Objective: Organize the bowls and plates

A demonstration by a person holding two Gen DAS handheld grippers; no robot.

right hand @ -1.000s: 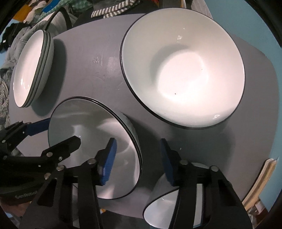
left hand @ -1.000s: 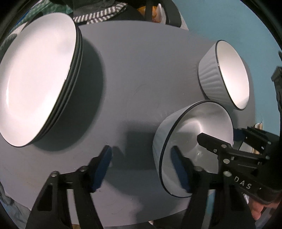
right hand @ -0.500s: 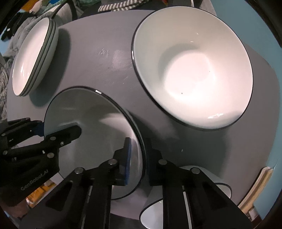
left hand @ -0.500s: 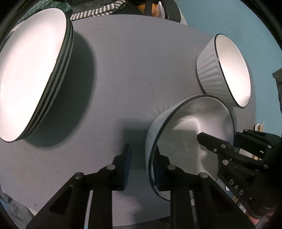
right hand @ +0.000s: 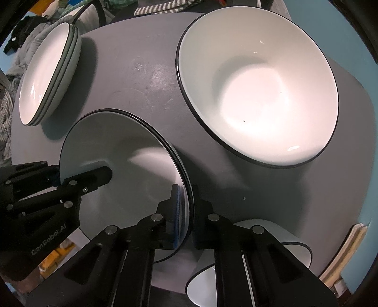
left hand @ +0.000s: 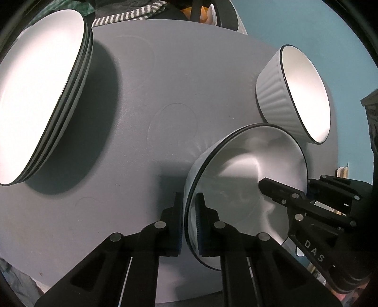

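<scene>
A white, dark-rimmed bowl (left hand: 248,177), showing a double rim as if two are nested, sits on the grey table (left hand: 141,94). My left gripper (left hand: 190,205) is shut on its left rim, one pad inside and one outside. From the opposite side, my right gripper (right hand: 187,203) is shut on the same bowl (right hand: 118,153). Each gripper shows in the other's view, clamped to the far rim: right gripper (left hand: 304,189), left gripper (right hand: 59,170). A stack of white plates (left hand: 35,94) lies at the left, also in the right wrist view as the plates (right hand: 45,78).
A ribbed white bowl (left hand: 304,94) stands just behind the held one, large in the right wrist view as the bowl (right hand: 271,94). Another white bowl (right hand: 236,283) sits under my right gripper near the table's edge. Clothes and striped cloth (left hand: 127,14) lie beyond the table.
Both grippers went from open around the bowl's rim to shut on it, the left on one side and the right on the other. The bowl stays on the table.
</scene>
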